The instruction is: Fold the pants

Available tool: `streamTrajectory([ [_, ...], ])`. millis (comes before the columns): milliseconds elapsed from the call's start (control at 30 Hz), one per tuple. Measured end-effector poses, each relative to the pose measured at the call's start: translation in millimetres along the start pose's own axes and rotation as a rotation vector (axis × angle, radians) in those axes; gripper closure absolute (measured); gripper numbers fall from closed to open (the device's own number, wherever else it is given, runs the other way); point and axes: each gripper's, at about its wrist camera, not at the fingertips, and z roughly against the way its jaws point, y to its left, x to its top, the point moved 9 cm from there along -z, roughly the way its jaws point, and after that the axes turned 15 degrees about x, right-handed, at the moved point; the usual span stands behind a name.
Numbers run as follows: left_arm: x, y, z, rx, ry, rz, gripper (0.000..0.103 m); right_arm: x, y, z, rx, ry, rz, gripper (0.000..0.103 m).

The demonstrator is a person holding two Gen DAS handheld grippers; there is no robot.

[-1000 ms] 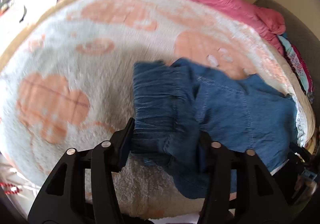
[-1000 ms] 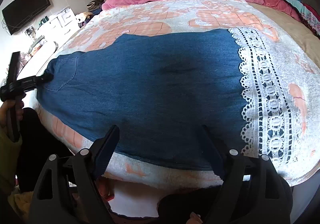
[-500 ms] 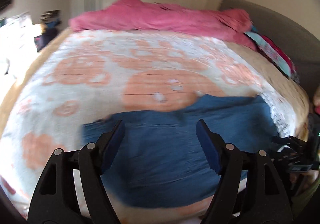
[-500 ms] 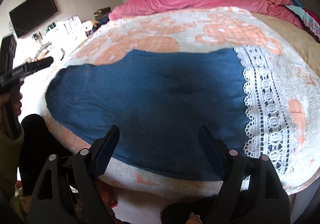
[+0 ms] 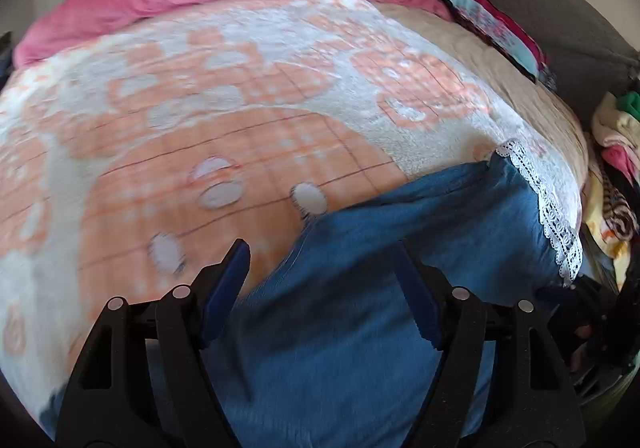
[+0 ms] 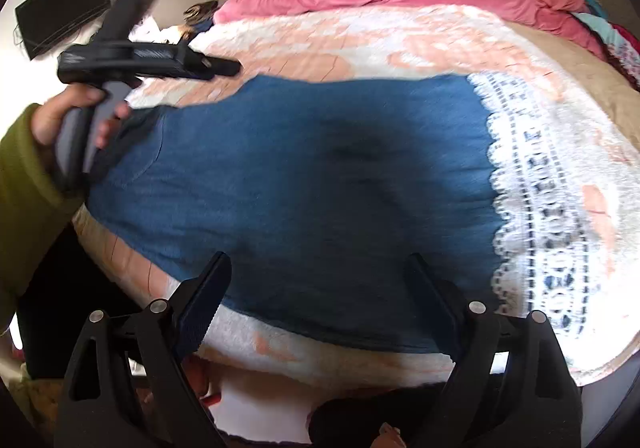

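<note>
No writing can be read; the print on the left gripper [image 6: 230, 66] is blurred. The denim pants [image 6: 320, 200] lie flat on the peach-and-white blanket [image 6: 360, 40], long axis crosswise, lace hem [image 6: 536, 208] pointing right. Both the left and the right gripper [image 6: 316, 288] have fingers spread, holding nothing.

Motion blur smears the pants [image 5: 360, 328] near the left gripper [image 5: 324, 288]; its fingers' bases hide the cloth's near edge.
</note>
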Motion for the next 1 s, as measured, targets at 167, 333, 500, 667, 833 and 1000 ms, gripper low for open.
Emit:
streamTrajectory([
  [167, -1.5, -12.3, -35.4, -0.09, 0.057, -0.022, 0.063, 13.6, -5.0, 2.4, -0.027, -0.049, -0.018, 0.016],
  [333, -4.7, -27.4, -36.5, -0.129, 0.053, -0.073, 0.093, 9.1, -12.8, -11.0, -0.055, -0.014, -0.035, 0.014],
  [500, 17.4, -12.6, -25.6, -0.098, -0.046, -0.018, 0.098, 6.7, -13.9, -12.7, -0.057, -0.007, -0.034, 0.014],
  [667, 7.1, 3.7, -57.9, -0.096, 0.031, 0.065, 0.095, 5.9, -12.0, -14.8, -0.064, 0.006, -0.026, 0.014],
  [833, 15.5, 12.7, -40.2, -0.061, -0.038, 0.078, 0.078, 9.7, -9.1, -8.1, -0.046, 0.015, -0.027, 0.015],
  [1000, 14.2, 15.8, 11.9, -0.035, -0.138, 0.07, 0.065, 53.9, -40.0, 44.5, -0.037, -0.147, -0.103, 0.015],
])
